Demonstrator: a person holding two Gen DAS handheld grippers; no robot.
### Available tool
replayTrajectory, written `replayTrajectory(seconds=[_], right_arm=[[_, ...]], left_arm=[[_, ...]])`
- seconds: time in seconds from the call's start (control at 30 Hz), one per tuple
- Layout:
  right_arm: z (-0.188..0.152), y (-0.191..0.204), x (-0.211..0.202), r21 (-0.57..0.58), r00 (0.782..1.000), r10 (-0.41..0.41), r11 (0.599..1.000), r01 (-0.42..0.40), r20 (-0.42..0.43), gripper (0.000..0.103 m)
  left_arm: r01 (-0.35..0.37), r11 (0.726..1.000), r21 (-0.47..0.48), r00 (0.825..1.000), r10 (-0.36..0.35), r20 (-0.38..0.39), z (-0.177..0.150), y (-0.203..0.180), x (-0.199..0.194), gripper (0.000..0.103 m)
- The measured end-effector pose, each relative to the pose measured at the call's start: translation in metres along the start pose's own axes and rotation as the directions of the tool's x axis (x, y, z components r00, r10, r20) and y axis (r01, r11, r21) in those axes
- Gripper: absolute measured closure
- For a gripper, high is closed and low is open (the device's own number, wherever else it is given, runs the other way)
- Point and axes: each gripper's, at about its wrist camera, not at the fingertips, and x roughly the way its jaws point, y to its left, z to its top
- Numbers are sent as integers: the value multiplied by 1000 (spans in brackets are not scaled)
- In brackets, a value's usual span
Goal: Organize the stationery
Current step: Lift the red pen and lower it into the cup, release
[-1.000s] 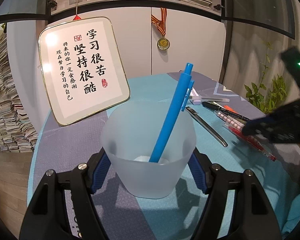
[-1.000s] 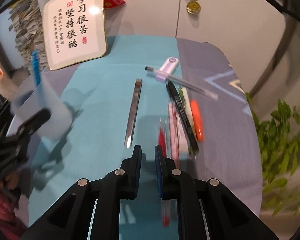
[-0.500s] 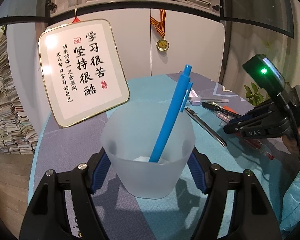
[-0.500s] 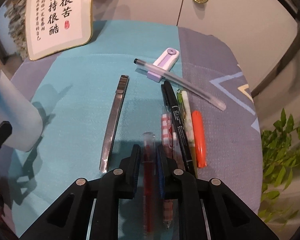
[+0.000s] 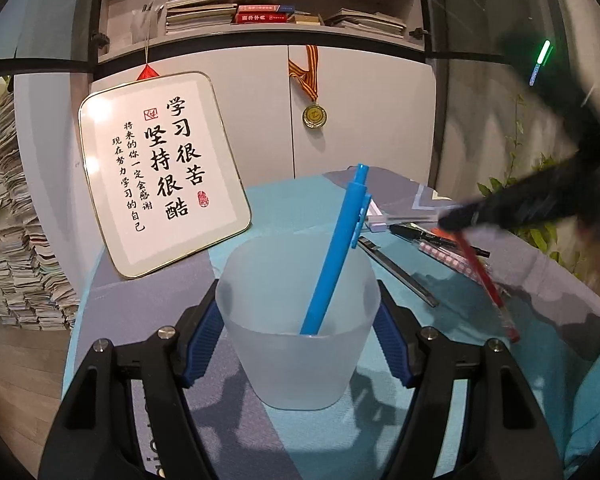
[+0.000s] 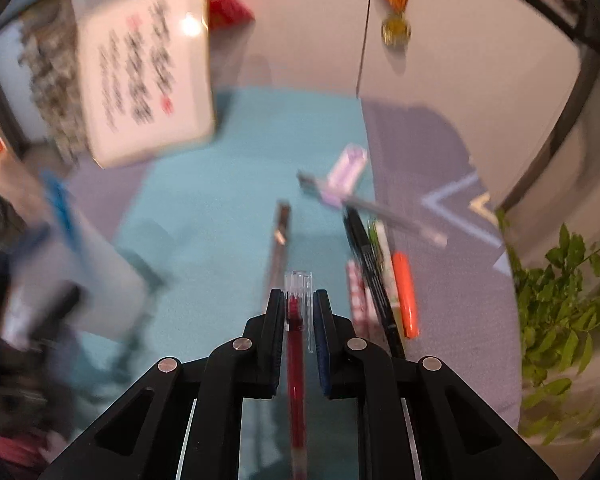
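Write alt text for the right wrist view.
The right gripper is shut on a red pen lying along its fingers. Beyond, blurred, more pens lie on a teal and grey tablecloth, with a frosted cup at left.

Home study (bookshelf, medal).

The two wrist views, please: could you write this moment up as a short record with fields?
left gripper: shut on the frosted cup
cup contents: one blue pen, leaning right
right gripper: shut on a red pen, lifted off the table
left on tablecloth: metal cutter, black pen, orange pen, clear pen, lilac correction tape
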Motion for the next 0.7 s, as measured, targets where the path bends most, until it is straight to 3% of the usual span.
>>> replayTrajectory(seconds=[0.1, 0.27, 0.53, 0.7], right_arm=[[6, 14, -40, 6, 988, 75, 997, -77, 134, 88], [17, 47, -83, -36, 947, 136, 991, -132, 291, 88], [27, 73, -108, -79, 910, 175, 984, -156, 377, 88], [24, 75, -117, -92, 901, 191, 981, -168, 391, 88]], left_arm=[[0, 1000, -8, 1000, 0, -1, 0, 1, 0, 34], [2, 1000, -13, 1000, -2, -2, 0, 2, 0, 34], [4, 1000, -21, 1000, -4, -3, 0, 3, 2, 34], [3, 1000, -21, 1000, -3, -3, 0, 3, 1, 34]])
